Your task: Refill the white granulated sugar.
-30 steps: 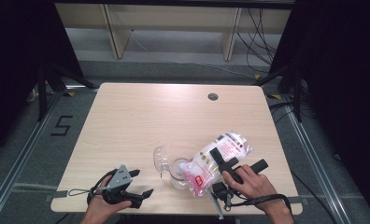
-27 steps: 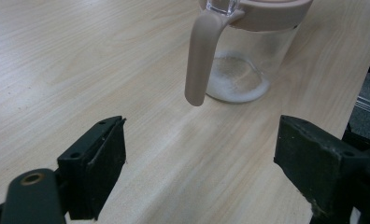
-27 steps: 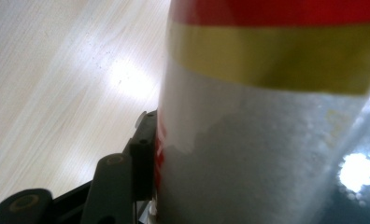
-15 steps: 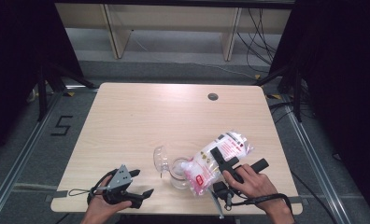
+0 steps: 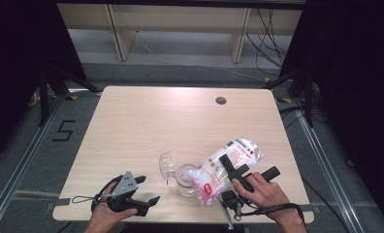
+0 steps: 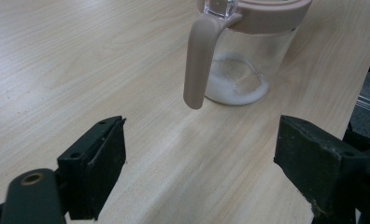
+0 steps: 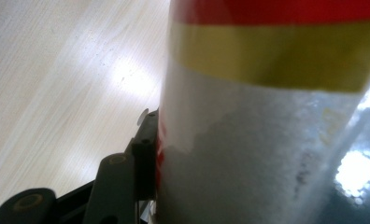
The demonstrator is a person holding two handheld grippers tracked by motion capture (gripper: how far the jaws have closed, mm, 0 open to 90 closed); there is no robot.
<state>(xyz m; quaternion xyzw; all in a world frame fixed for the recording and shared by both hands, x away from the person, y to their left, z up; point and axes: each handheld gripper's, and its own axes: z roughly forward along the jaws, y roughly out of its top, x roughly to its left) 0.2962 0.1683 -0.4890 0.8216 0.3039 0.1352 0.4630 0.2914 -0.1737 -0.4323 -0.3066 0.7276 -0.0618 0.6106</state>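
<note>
**Inspector:** Since the earlier pictures, hardly anything has shifted: your right gripper [image 5: 234, 171] has kept its grasp on the bag [image 5: 227, 165], the bag's low end has stayed over the jar [image 5: 185, 177], and your left gripper [image 5: 142, 190] has remained near the table's front edge.

**Operator:** What do you record for the right side?

**Inspector:** You have its jaws clenched on the bag. In the right gripper view one black jaw presses flat against the clear plastic; the other is hidden behind the bag [image 7: 276, 121]. White granules fill the bag, and a yellow band with red above it crosses its upper part.

**Operator:** And how does the bag lie?

**Inspector:** Tilted. In the high view its upper end points away to the right and its lower end touches or overlaps the jar's mouth. Whether anything is pouring, I cannot tell.

**Operator:** The jar?

**Inspector:** It stands upright on the wooden table [image 5: 146, 121], near the front edge, between your two hands. The left gripper view shows clear glass, a pinkish rim, a pinkish handle [image 6: 198, 60] hanging down the near side, and a shallow layer of white powder at the bottom of the jar [image 6: 251, 51]. A clear lid [image 5: 167, 164] tilts up just left of it.

**Operator:** The left side?

**Inspector:** Your left hand [image 5: 105, 213] holds that gripper low over the table, jaws released and wide apart, with nothing between them. It points toward the jar and stands apart from it.
</note>
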